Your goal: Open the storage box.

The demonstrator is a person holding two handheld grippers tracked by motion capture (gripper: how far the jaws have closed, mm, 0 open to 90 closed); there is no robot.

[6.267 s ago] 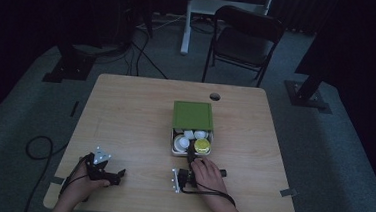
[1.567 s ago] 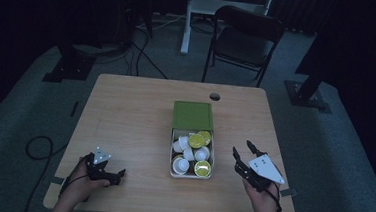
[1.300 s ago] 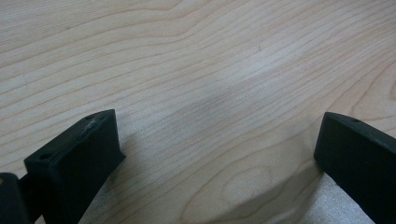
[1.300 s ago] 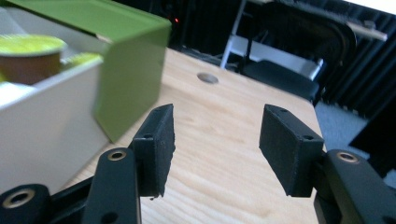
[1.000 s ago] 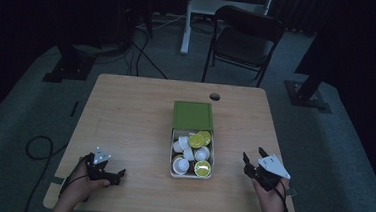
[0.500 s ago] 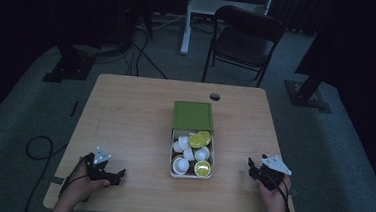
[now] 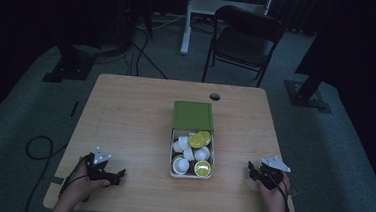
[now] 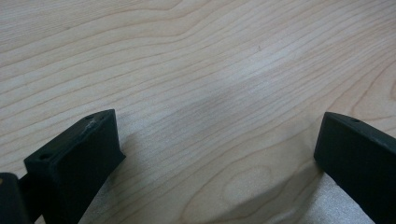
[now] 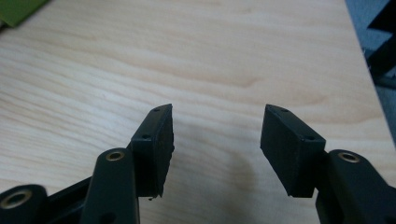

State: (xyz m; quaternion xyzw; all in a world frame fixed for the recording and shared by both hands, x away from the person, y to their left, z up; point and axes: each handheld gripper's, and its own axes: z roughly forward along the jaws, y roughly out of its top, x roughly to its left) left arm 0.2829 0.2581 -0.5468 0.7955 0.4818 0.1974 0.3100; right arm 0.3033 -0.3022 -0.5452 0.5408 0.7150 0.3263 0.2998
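Nearby, open box point(image 7: 191, 162) (capsules point(image 7: 192, 153) inside), chair point(image 7: 244, 37)

A pale wooden counter point(image 7: 125, 111) stands on grey carpet, a round cable hole point(image 7: 214, 96) near its far edge. At its middle sits an open box point(image 7: 190, 175) of small cups (its green lid point(image 7: 193, 116) lying just behind).

1. A box point(image 7: 192, 151) sits mid-table point(image 7: 125, 111), its lid point(image 7: 193, 116) lying just behind it.
2. Capsules point(image 7: 192, 154) lie inside the box.
3. The left gripper point(image 7: 102, 166) rests near the table's front left edge.
4. The right gripper point(image 7: 266, 172) sits at the front right.
5. A chair point(image 7: 243, 37) stands behind the table.
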